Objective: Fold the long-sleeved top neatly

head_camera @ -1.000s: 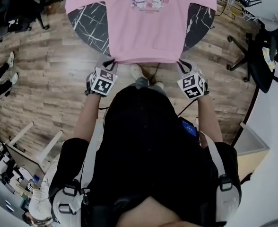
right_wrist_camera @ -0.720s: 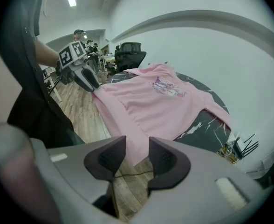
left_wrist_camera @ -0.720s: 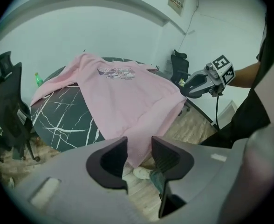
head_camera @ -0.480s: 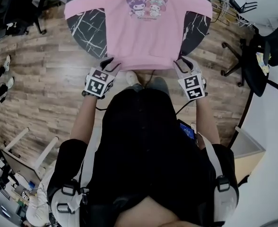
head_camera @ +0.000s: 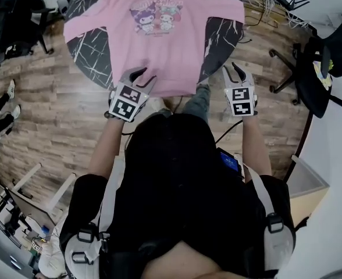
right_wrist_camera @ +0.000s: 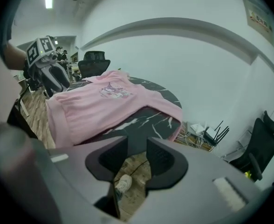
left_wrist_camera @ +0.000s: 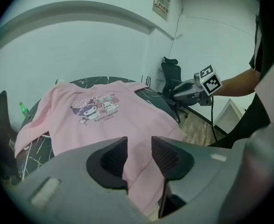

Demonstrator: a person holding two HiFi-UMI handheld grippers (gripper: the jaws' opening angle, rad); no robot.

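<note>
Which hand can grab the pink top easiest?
Probably left. Both grippers' jaws just opened; the left gripper has the pink top between its jaws, while the right gripper has only table edge and floor between.

Head view: taken from above, aimed steeply down past the person's torso (head_camera: 177, 179) at the round table (head_camera: 95, 63). Gripper views: taken low from the near edge, aimed across it. Pink top (head_camera: 159, 57) shared by all three.

One pink top (head_camera: 159, 45), one dark round table (head_camera: 92, 60), two grippers: left gripper (head_camera: 141, 76) and right gripper (head_camera: 231, 70).
</note>
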